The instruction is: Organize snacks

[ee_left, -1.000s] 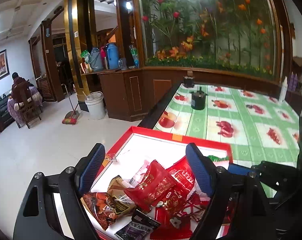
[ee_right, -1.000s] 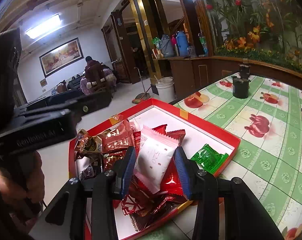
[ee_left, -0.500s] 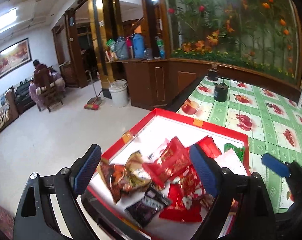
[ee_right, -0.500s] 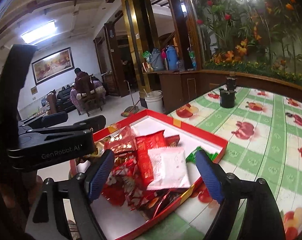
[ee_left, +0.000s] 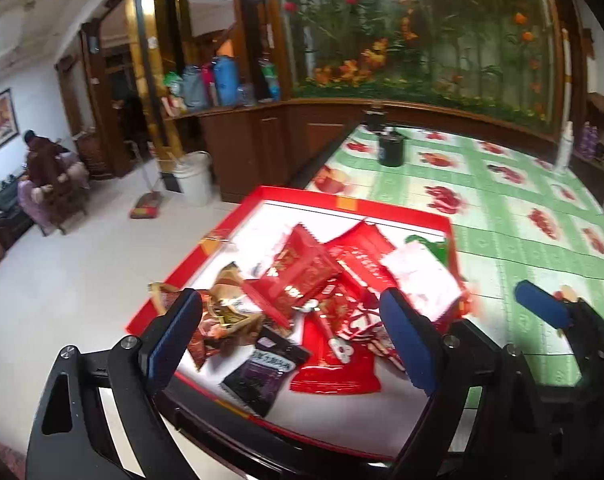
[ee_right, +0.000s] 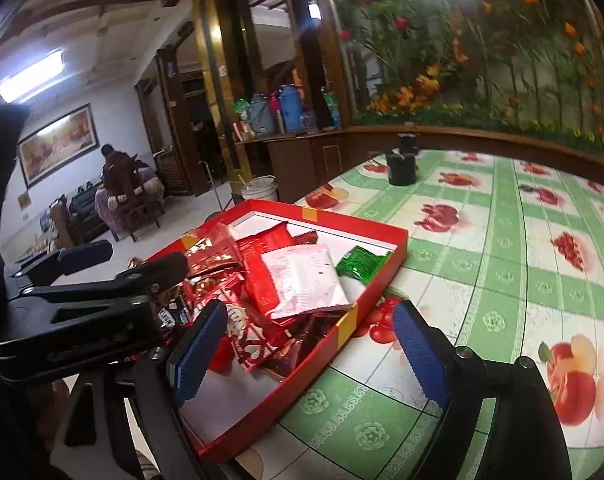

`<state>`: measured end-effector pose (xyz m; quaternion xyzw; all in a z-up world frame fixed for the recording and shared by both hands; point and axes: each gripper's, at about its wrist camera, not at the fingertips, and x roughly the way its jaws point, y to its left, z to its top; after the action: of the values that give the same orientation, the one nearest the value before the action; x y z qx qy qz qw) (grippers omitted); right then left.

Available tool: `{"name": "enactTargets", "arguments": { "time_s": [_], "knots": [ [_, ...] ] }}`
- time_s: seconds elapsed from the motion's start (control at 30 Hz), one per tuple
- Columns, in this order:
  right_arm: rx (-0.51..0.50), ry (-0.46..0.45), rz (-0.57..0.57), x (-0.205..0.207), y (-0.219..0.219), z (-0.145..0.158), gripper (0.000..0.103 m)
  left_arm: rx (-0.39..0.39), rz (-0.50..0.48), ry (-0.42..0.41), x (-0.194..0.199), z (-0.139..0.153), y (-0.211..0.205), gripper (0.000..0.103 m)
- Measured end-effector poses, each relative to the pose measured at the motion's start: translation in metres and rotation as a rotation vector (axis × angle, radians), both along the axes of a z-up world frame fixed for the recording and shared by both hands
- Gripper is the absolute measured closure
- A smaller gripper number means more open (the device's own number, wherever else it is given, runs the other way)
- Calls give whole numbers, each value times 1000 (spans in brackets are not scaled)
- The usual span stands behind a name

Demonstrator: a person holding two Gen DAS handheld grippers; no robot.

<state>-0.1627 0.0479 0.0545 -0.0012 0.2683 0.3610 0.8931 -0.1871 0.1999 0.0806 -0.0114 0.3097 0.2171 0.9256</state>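
A red tray (ee_left: 382,205) (ee_right: 378,276) with a white floor sits at the table's near corner and holds a heap of snack packets. A white-pink packet (ee_right: 306,282) (ee_left: 424,278) lies on top of red packets (ee_left: 302,276), with a green packet (ee_right: 362,264) beside it and a black packet (ee_left: 264,370) at the front. My left gripper (ee_left: 292,344) is open and empty, above the tray's near edge. My right gripper (ee_right: 308,350) is open and empty, over the tray's right front rim.
The table has a green-and-white cloth with fruit prints (ee_right: 502,248). A black jar (ee_left: 391,150) (ee_right: 402,166) stands at the far edge. A white bottle (ee_left: 564,146) stands far right. The floor drops off left of the tray.
My right gripper let go of the white-pink packet, which now lies on the heap, and opened wide. Both grippers drew back from the tray.
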Motion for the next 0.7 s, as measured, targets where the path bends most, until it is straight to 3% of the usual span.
{"name": "enactTargets", "arguments": {
  "time_s": [0.17, 0.53, 0.7],
  "knots": [
    [-3, 27, -29, 4, -3, -1, 17, -18, -82, 8, 3, 2, 4, 12],
    [-57, -14, -74, 0, -9, 0, 15, -82, -224, 45, 1, 3, 6, 12],
    [-8, 20, -110, 1, -32, 2, 15, -63, -304, 50, -8, 3, -4, 12]
  ]
}}
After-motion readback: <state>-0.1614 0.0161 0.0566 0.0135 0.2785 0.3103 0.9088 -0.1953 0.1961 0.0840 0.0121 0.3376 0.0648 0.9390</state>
